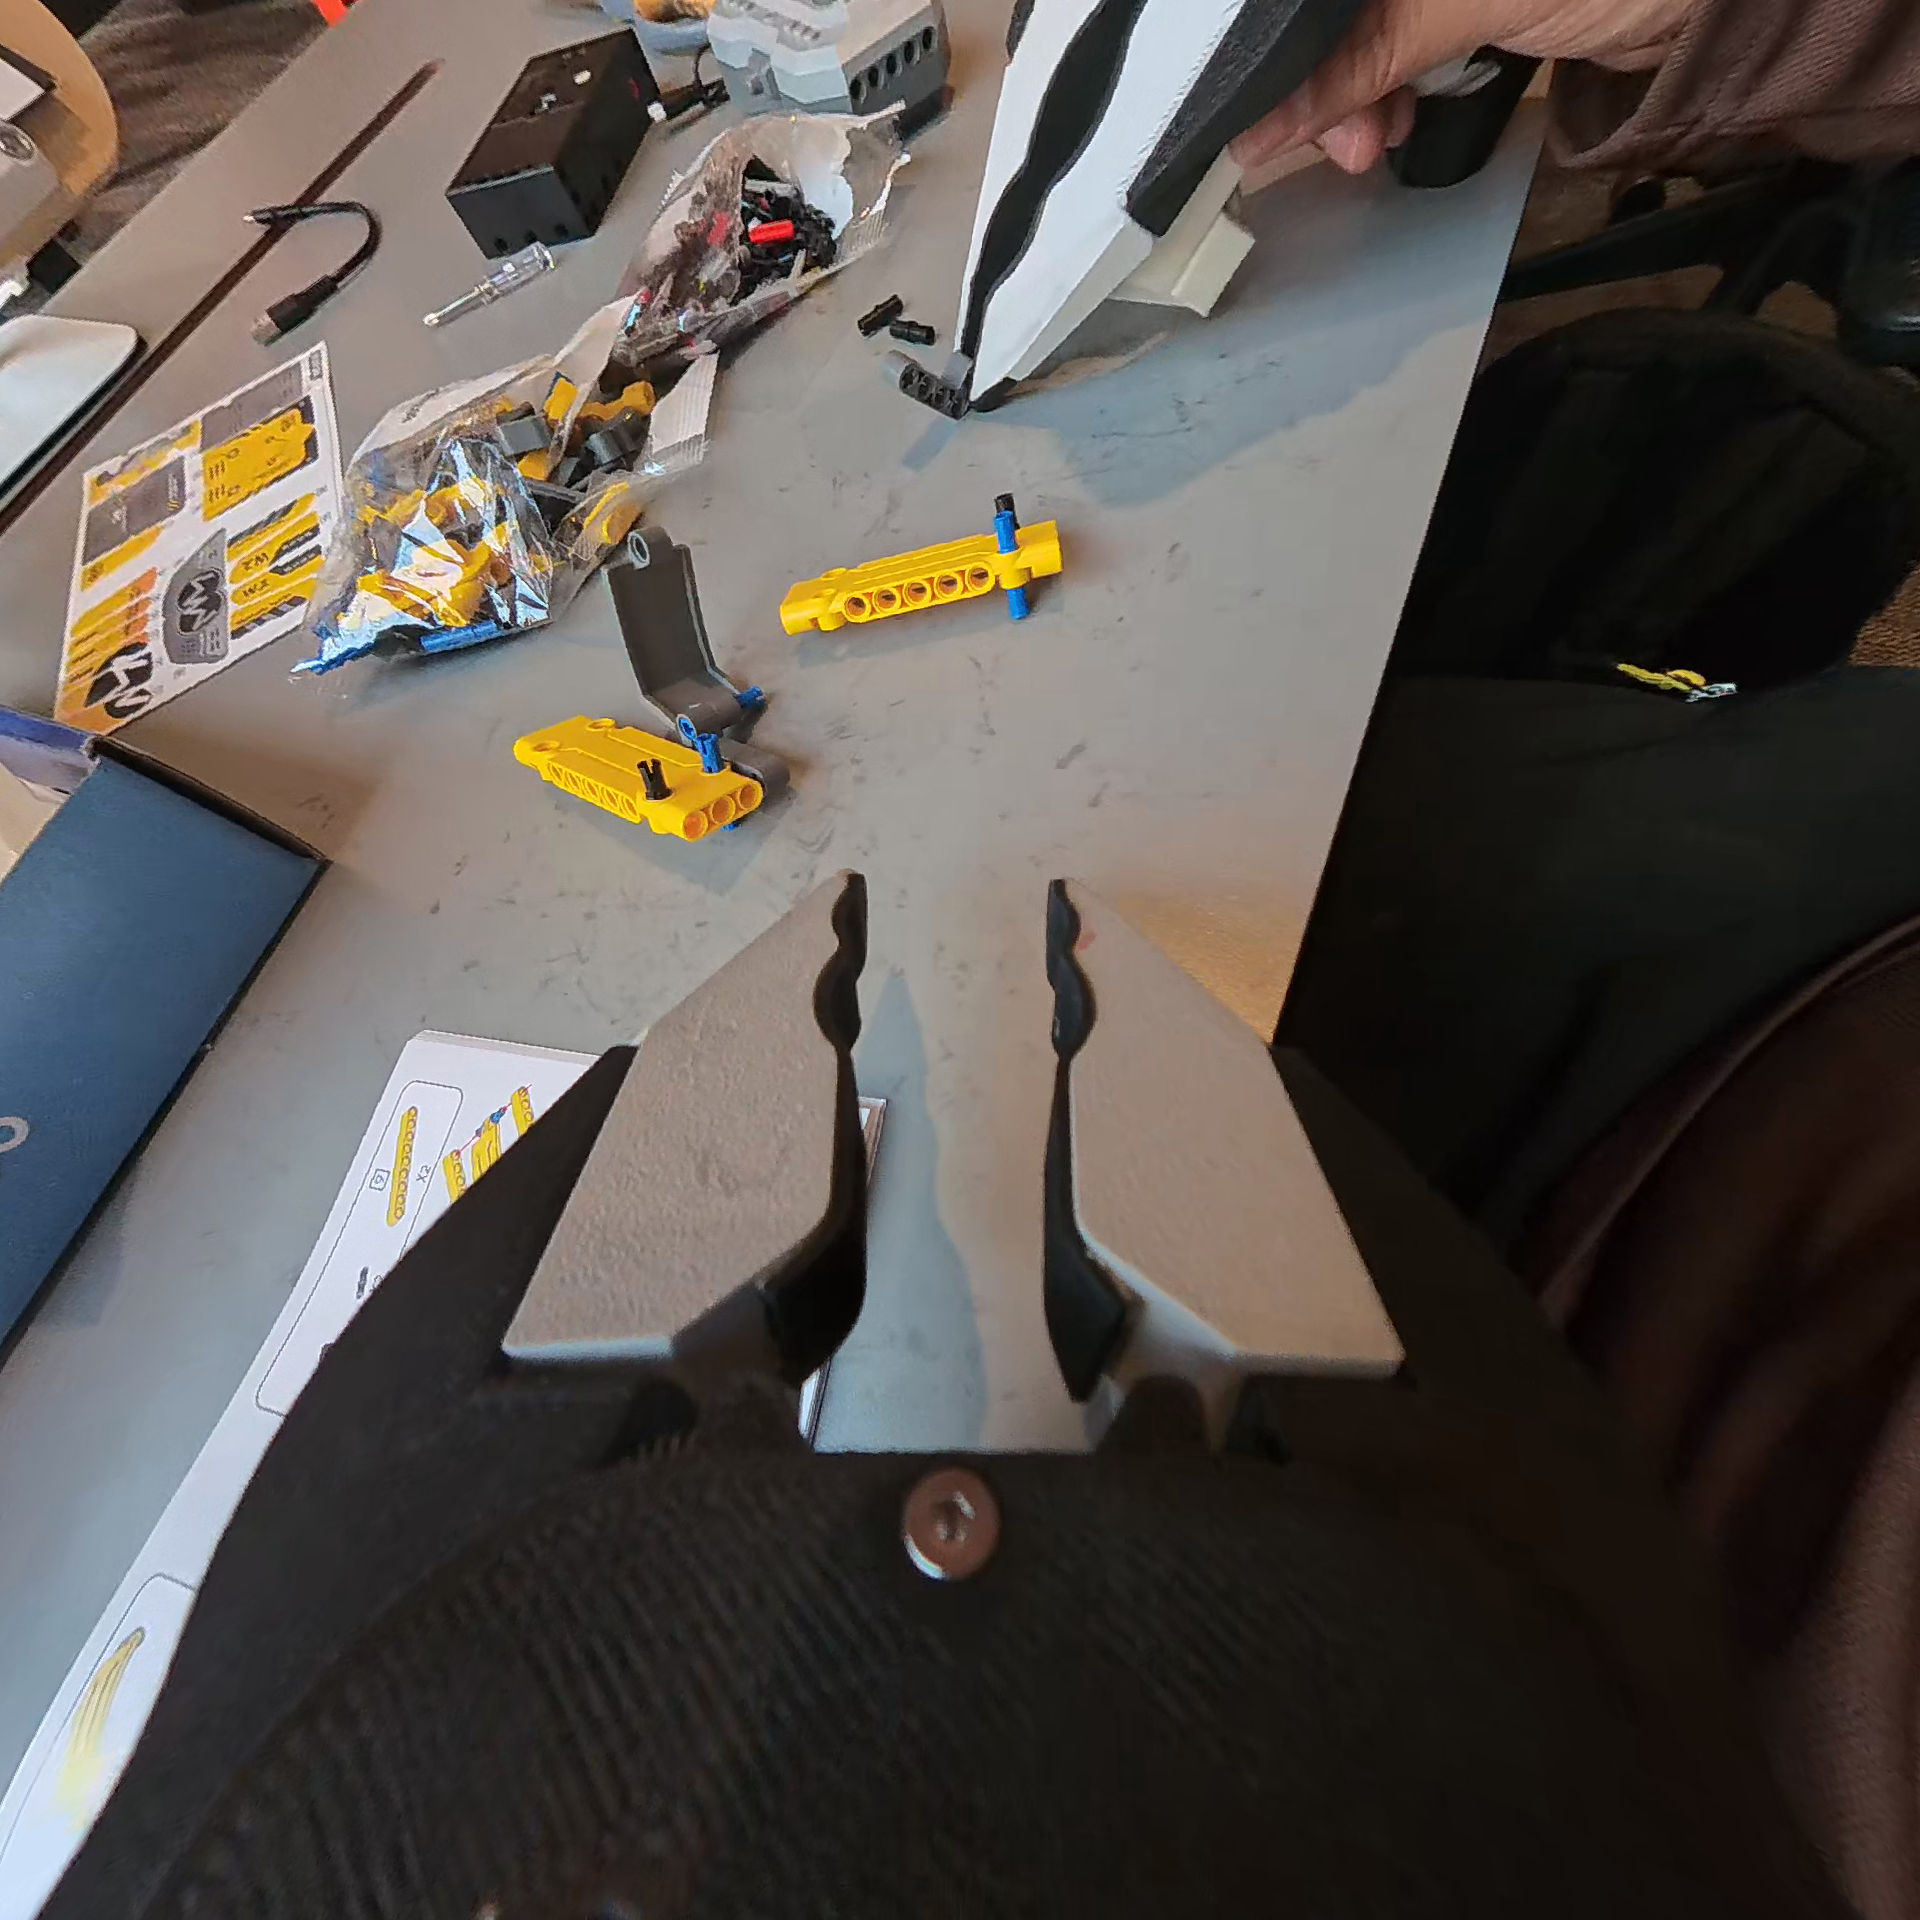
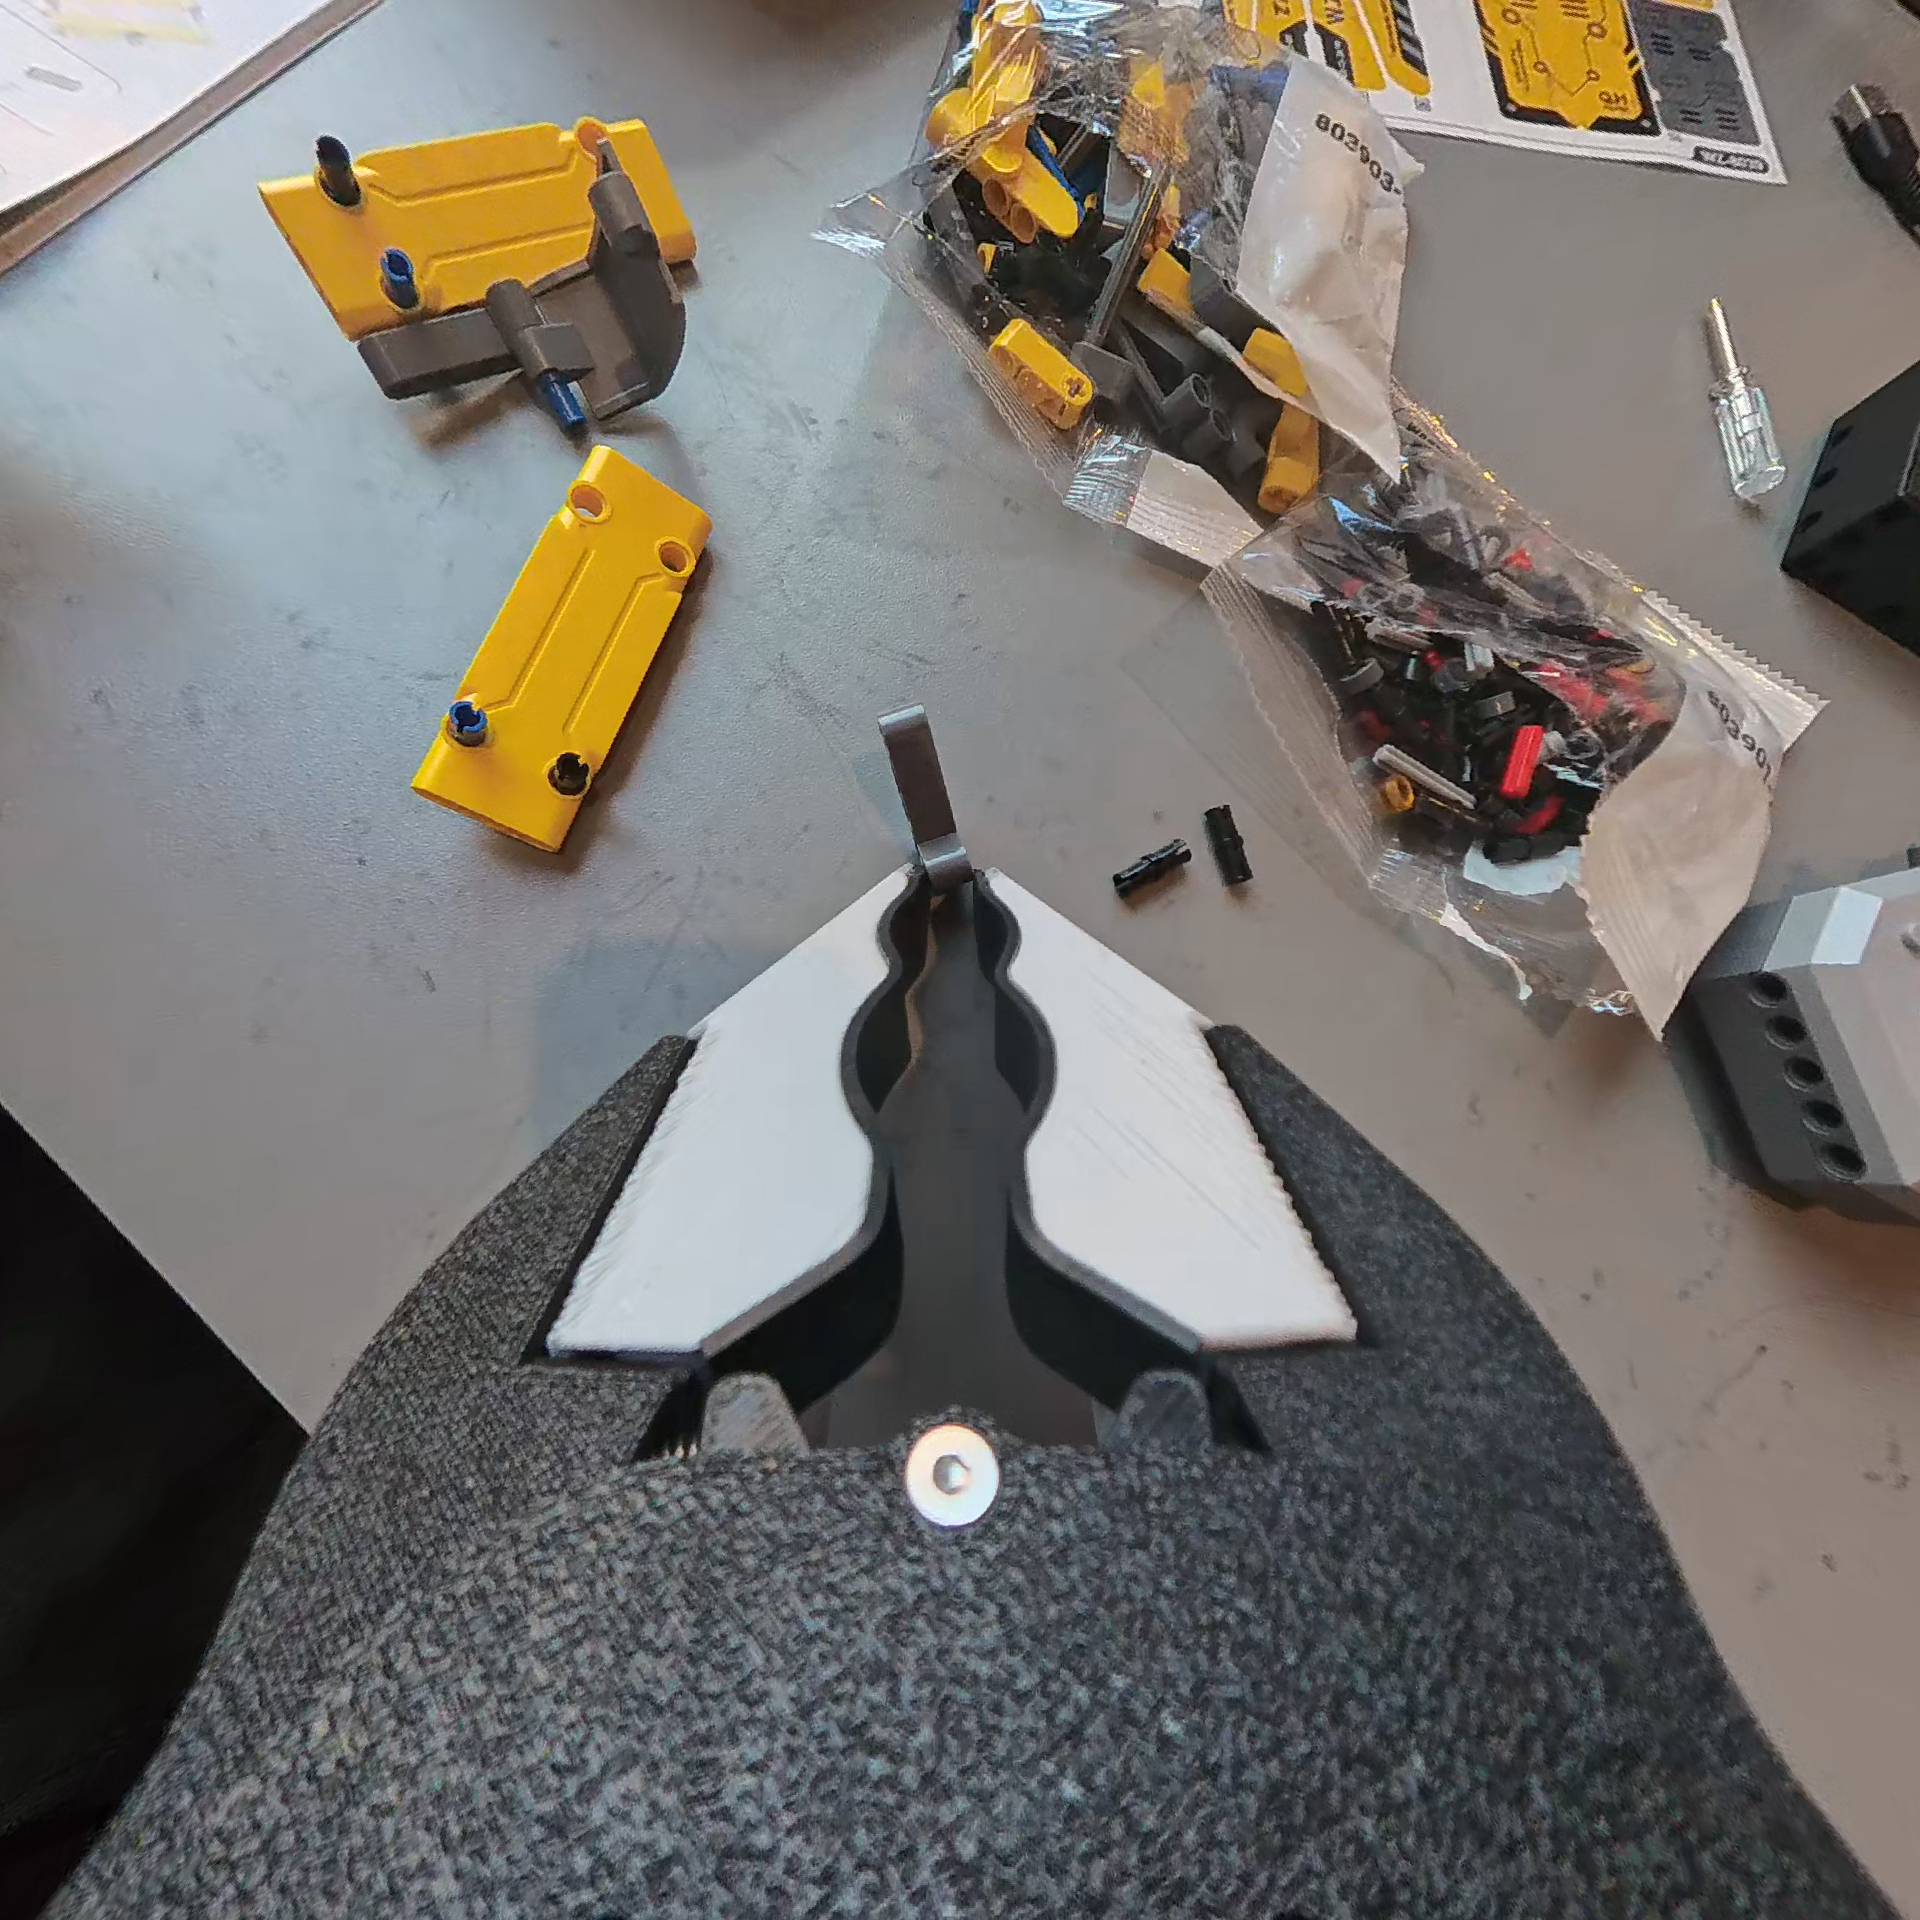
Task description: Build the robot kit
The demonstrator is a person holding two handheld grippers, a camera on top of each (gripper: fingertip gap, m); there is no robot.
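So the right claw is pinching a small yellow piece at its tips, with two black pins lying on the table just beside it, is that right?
Not quite. The piece pinched in the right claw is grey, not yellow, as the right wrist view shows. The two black pins do lie on the table just beside it.

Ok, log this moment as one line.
left gripper: open, empty, above table | right gripper: shut on grey bent piece | black pins beside it

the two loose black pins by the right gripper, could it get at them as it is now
Probably not yet: the right gripper is shut on a grey angled piece. The black pins lie close by on bare table, nothing covering them.
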